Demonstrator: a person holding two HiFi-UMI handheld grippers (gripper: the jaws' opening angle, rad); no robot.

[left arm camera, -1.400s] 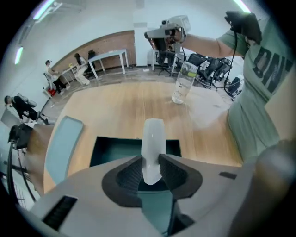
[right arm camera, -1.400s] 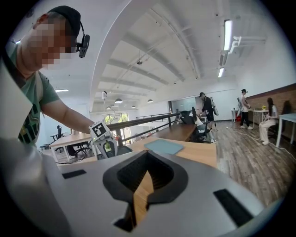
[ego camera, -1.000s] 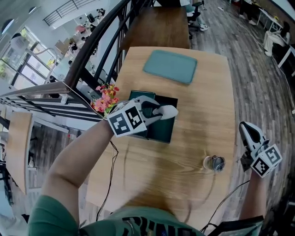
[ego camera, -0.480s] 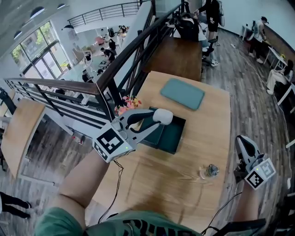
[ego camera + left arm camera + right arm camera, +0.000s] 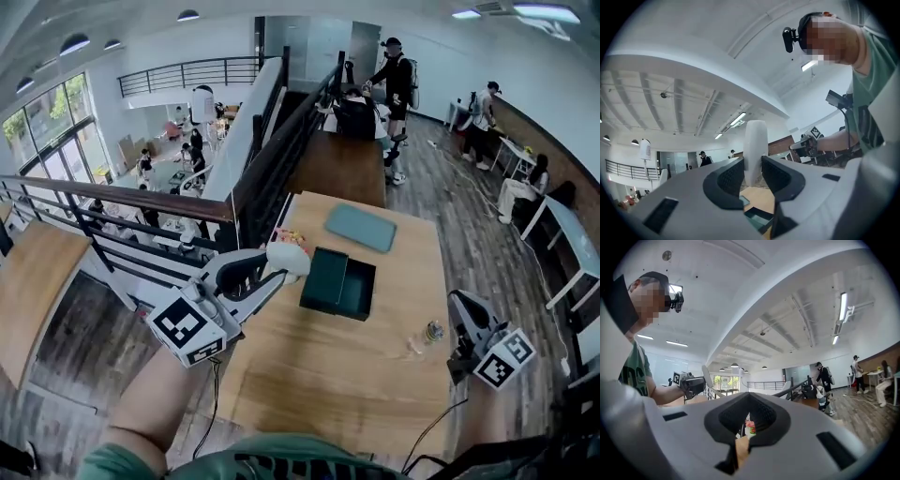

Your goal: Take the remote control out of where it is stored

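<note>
Grips the remote [image 5: 289, 258] between the pads of the left gripper [image 5: 272, 272], raised clear of the open box [image 5: 339, 281] and above the table's [image 5: 347, 375] left edge. Shows the right gripper [image 5: 461, 305] with jaws together on nothing, low at the table's right side near the glass [image 5: 431, 330]. Risks a drop: with most of the remote sticking out past the pads, could pivot or slide free on a fast swing. Could also topple the glass on a careless right sweep.

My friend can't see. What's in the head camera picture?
The left hand-held gripper holds a white remote control in the air, near an open dark green box on a wooden table. The right hand-held gripper is shut and empty.
</note>
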